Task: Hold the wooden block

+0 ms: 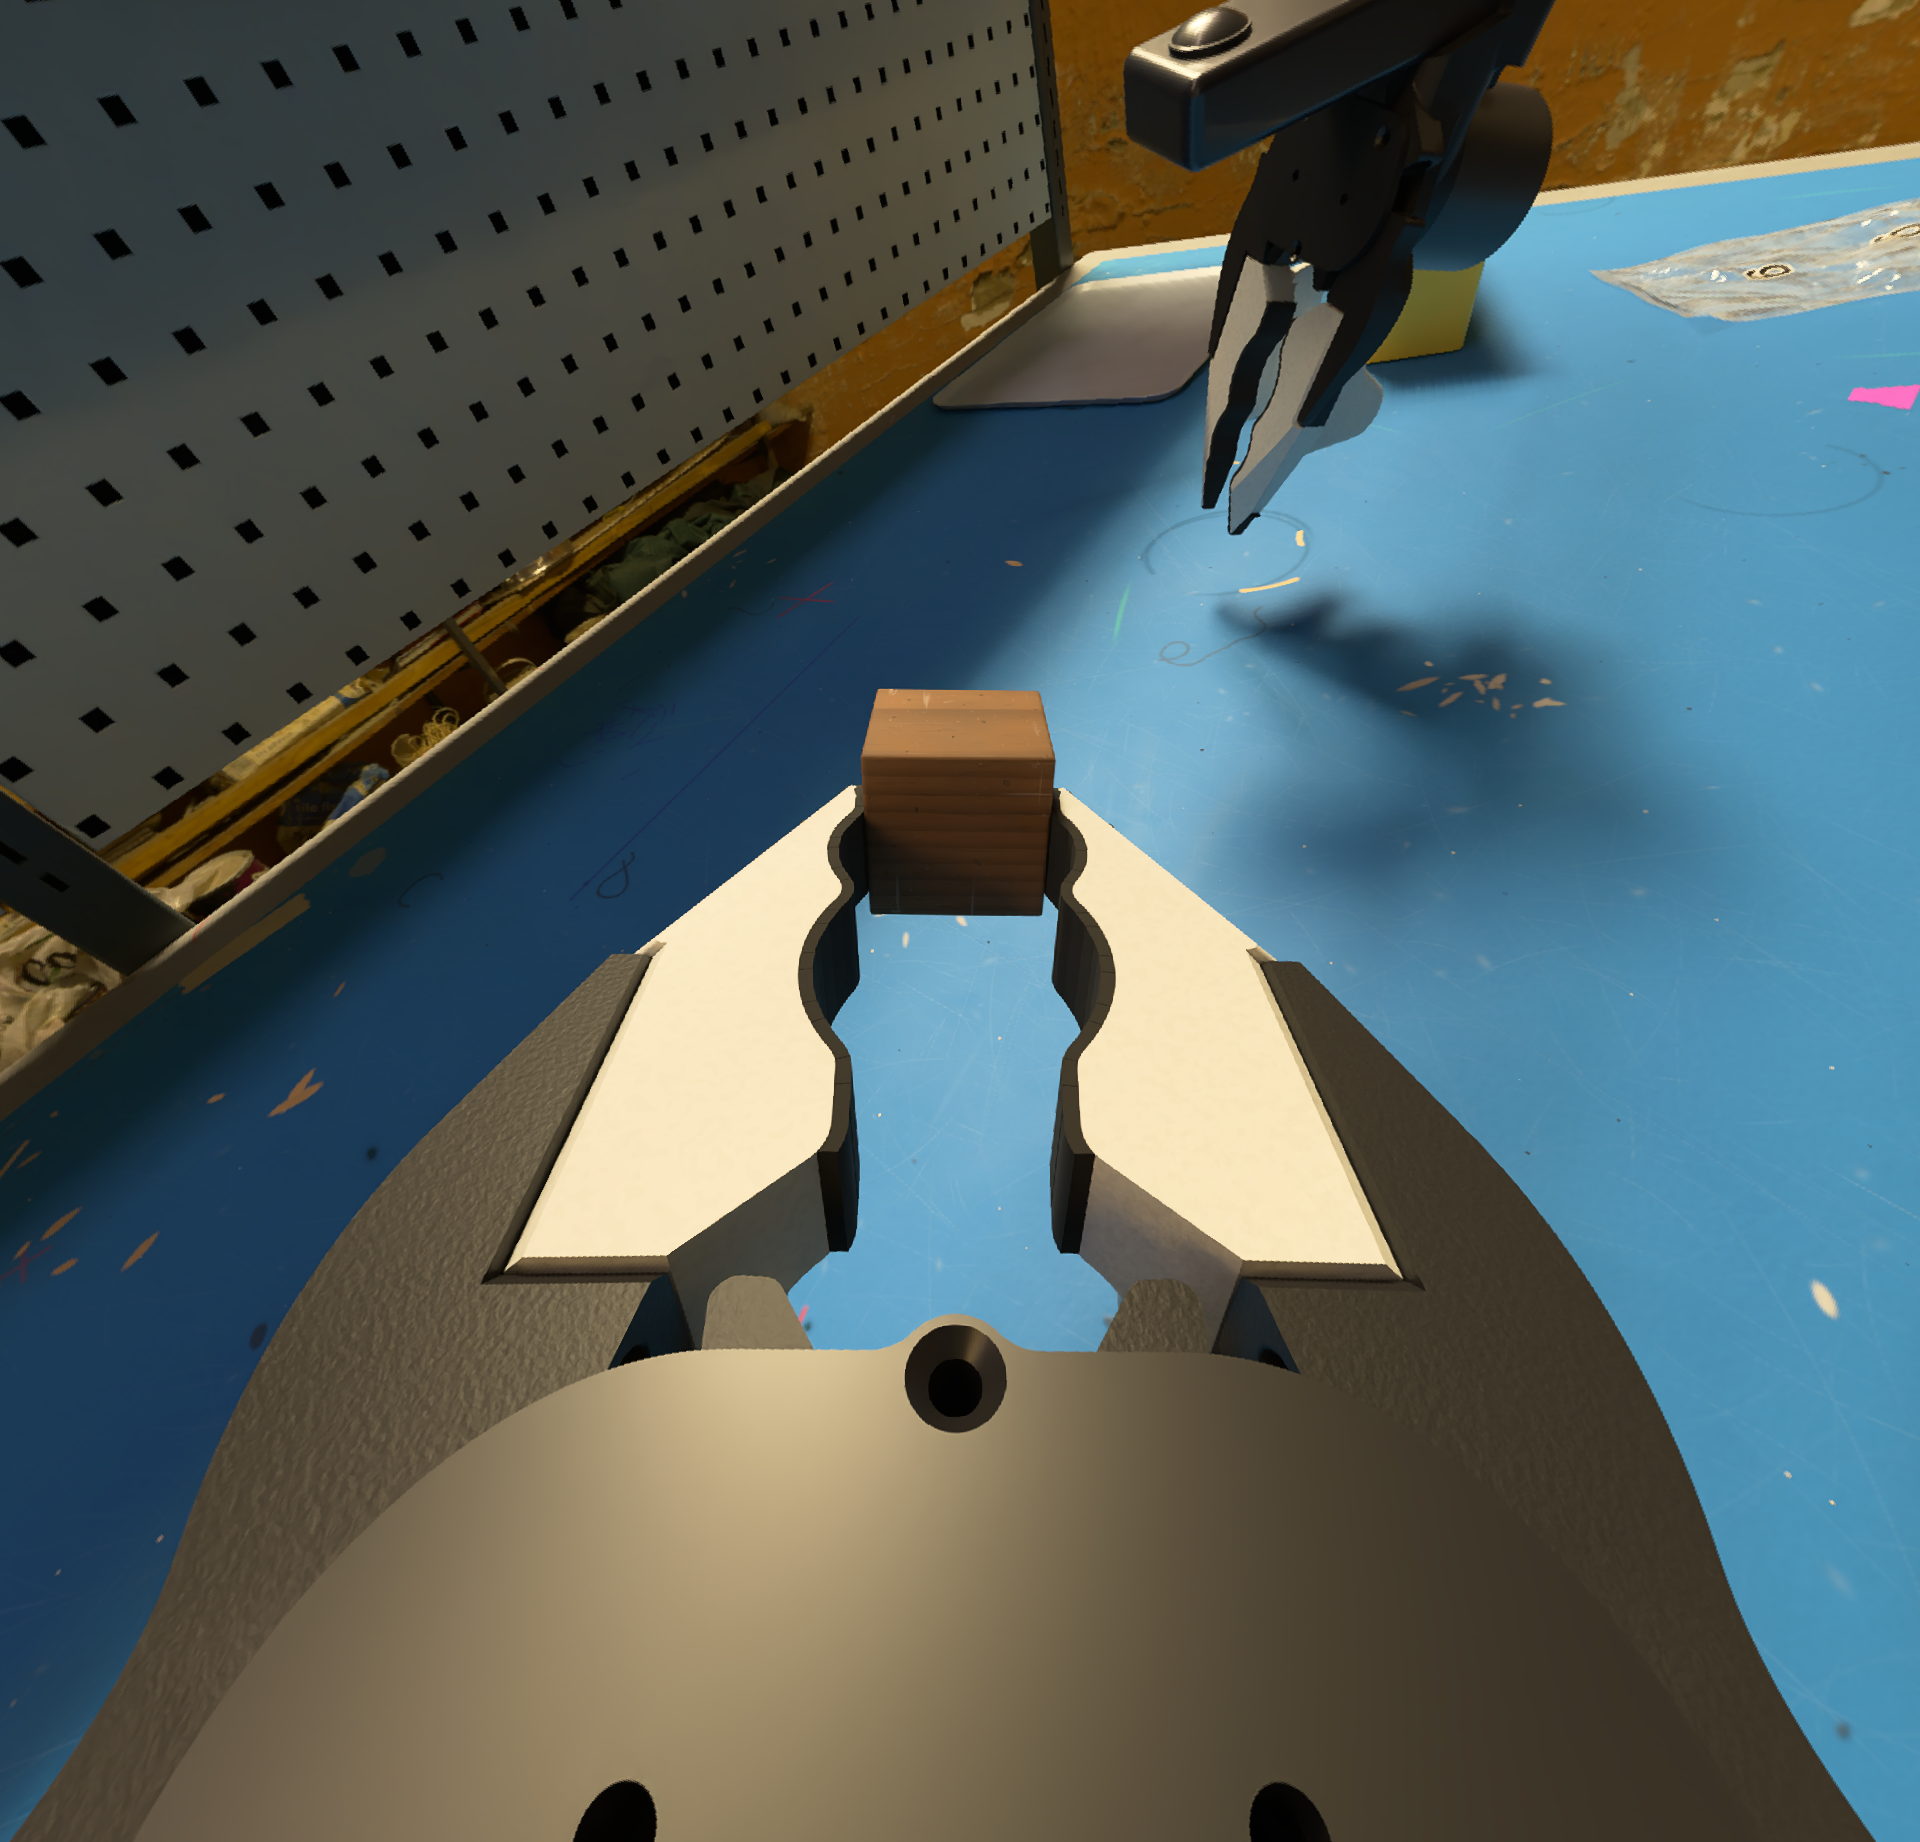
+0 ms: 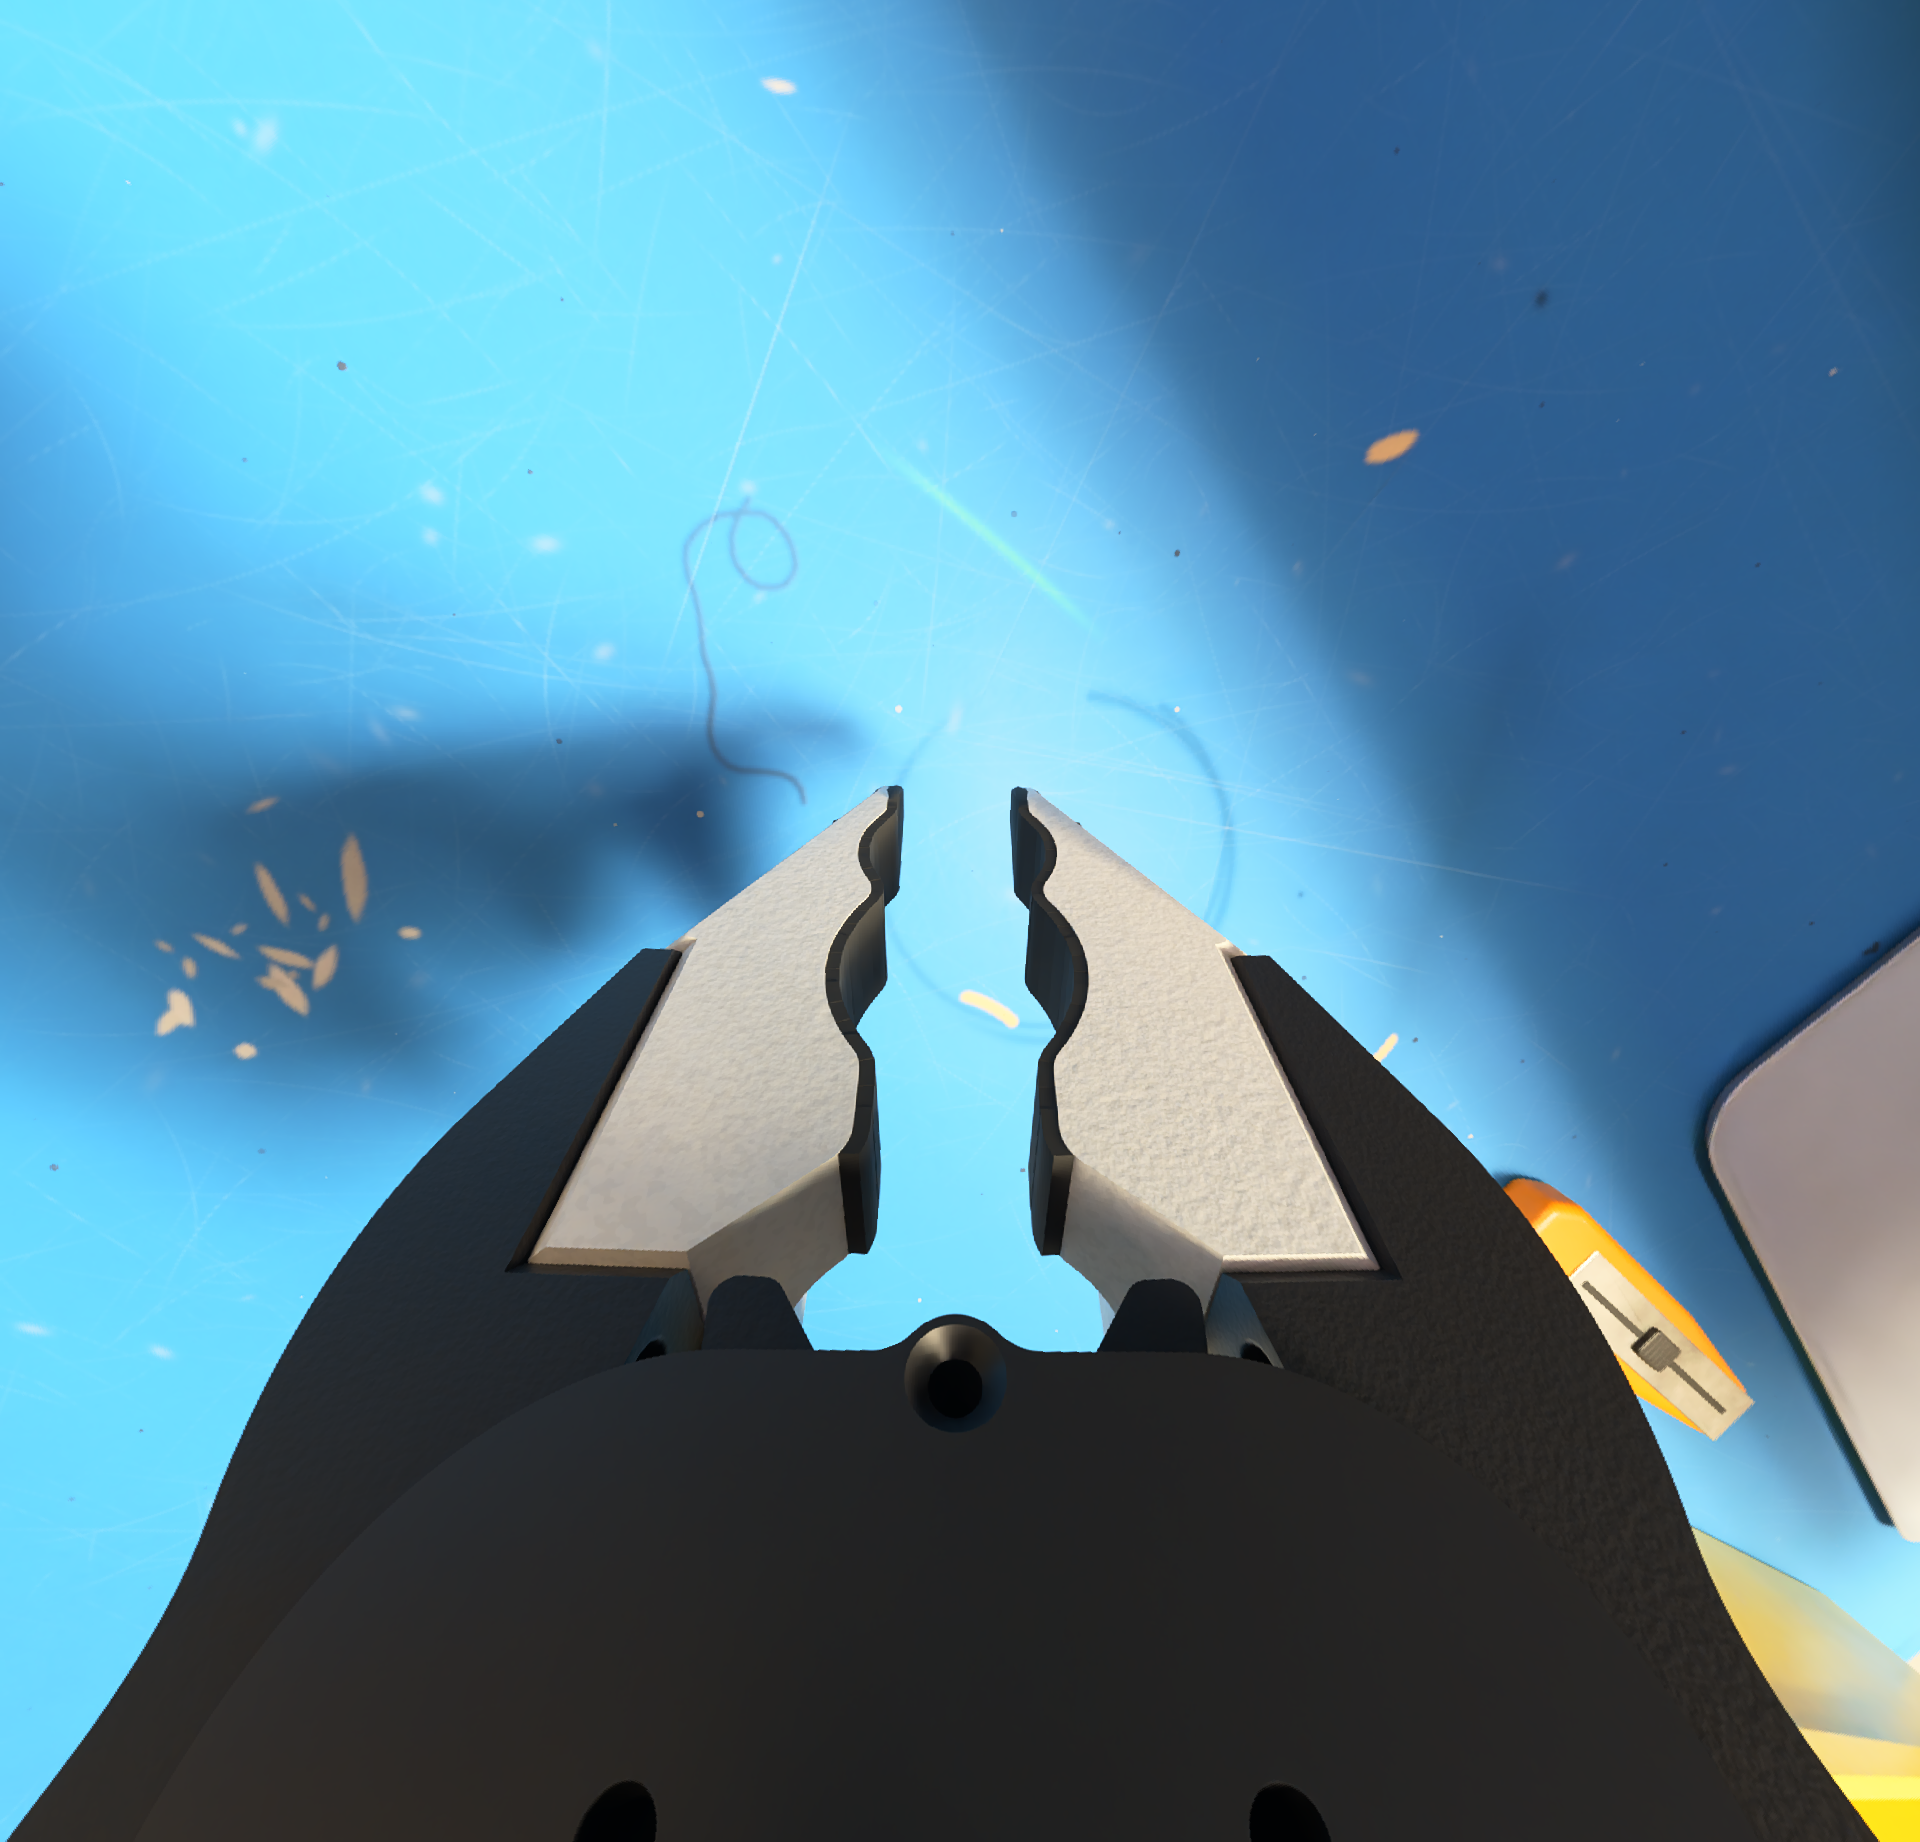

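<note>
A small brown wooden block (image 1: 956,753) sits between the tips of my left gripper (image 1: 957,826), above the blue table (image 1: 1507,1013). The cream fingers (image 1: 727,1013) press on its two sides, so the gripper is shut on it. I cannot tell whether the block rests on the table or is lifted. My right gripper (image 2: 957,800) is dark with pale fingers; it points down at bare blue table with a narrow gap and nothing between its fingers. It also shows in the left wrist view (image 1: 1231,509), hovering beyond and right of the block.
A grey pegboard (image 1: 468,286) stands along the table's left edge on a flat grey foot (image 1: 1081,348). A yellow block (image 1: 1439,312) and a clear plastic bag (image 1: 1766,270) lie at the back. An orange tool with a slider (image 2: 1621,1304) lies by the foot (image 2: 1839,1221).
</note>
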Motion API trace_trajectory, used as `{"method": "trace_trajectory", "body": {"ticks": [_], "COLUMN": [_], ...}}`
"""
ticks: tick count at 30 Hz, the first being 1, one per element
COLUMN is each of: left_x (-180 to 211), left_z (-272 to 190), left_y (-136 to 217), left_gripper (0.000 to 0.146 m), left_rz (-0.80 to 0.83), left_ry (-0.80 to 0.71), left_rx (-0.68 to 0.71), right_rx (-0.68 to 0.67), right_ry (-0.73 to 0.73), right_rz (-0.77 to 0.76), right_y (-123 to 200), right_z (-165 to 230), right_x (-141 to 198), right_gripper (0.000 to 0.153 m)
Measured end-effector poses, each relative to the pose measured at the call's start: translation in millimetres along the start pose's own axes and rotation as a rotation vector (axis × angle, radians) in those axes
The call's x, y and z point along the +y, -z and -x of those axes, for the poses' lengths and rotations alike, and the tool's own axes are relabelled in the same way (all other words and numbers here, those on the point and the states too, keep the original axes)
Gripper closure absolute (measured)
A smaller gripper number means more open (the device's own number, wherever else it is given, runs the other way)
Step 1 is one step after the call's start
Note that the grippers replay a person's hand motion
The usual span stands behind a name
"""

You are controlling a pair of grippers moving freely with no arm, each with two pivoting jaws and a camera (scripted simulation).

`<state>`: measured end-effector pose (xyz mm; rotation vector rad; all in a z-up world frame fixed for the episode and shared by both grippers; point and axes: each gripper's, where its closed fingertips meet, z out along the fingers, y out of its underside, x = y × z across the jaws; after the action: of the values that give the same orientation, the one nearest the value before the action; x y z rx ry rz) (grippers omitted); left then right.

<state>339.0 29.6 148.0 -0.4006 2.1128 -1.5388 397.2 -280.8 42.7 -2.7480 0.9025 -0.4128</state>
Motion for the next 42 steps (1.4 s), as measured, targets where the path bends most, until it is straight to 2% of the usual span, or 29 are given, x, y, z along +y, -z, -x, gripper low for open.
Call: {"method": "trace_trajectory", "body": {"ticks": [5, 12, 16, 20, 32, 42], "left_x": [1, 0, 0, 0, -1, -3], "left_z": [0, -1, -1, -1, -1, -1], "left_y": [0, 0, 0, 1, 2, 3], "left_gripper": [0.113, 0.113, 0.113, 0.113, 0.113, 0.113], "left_rz": [0.004, 0.002, 0.003, -0.001, -0.003, -0.015], "left_ry": [-0.003, -0.004, -0.006, -0.003, -0.006, -0.007], "left_rx": [0.000, 0.001, 0.001, 0.001, 0.000, 0.000], "right_rx": [-0.002, 0.107, 0.103, 0.105, 0.318, 0.274], "right_ry": [-0.020, -0.073, -0.014, -0.006, 0.100, 0.084], "right_rz": [0.018, -0.023, 0.060, 0.133, 0.299, 0.262], "right_y": [-4, 6, -9, -21, -25, -28], "right_z": [-1, -20, -13, -10, -31, -31], "right_x": [3, -1, 4, 12, 28, 27], "right_gripper": [0.131, 0.131, 0.129, 0.134, 0.133, 0.137]}}
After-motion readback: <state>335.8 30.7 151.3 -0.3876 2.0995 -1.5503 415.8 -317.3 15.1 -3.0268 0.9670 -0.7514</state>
